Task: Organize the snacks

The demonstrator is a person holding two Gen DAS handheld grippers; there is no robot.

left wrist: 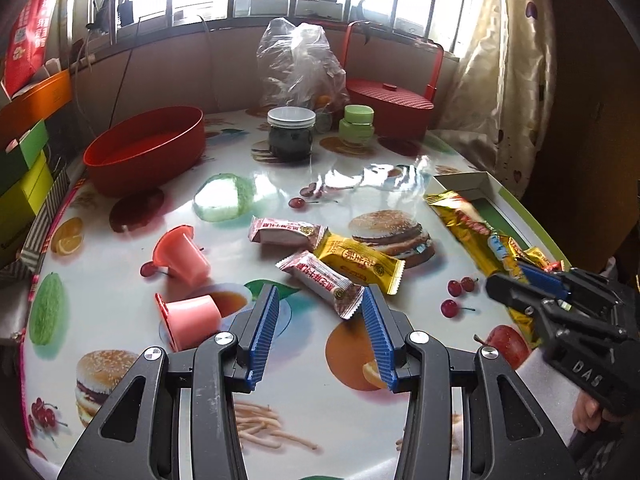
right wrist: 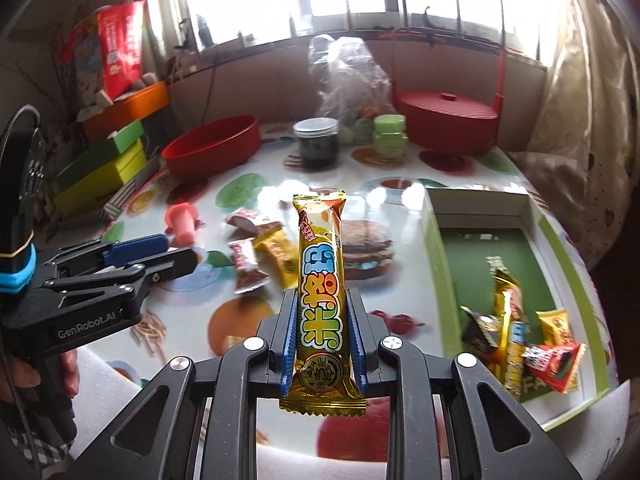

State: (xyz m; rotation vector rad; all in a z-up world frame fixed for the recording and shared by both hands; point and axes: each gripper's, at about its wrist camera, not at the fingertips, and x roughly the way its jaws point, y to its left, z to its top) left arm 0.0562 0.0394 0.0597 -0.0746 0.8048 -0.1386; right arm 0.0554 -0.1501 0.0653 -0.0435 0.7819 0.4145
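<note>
Currently my right gripper [right wrist: 322, 332] has its ribbed jaws clamped on a glossy gold snack bar [right wrist: 320, 280]; my left gripper [left wrist: 320, 312] has its jaws parted, empty, just short of crinkly wrapped snacks [left wrist: 320, 280].

Green box [left wrist: 516, 216] cut off behind snack bar [left wrist: 472, 232]

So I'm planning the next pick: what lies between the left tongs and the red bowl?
Left wrist view: two pink jelly cups on their sides lie between the left tongs and the red bowl.

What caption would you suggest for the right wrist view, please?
Right gripper clamps a long gold foil snack bar above the printed tablecloth, beside a green-lined box.
</note>
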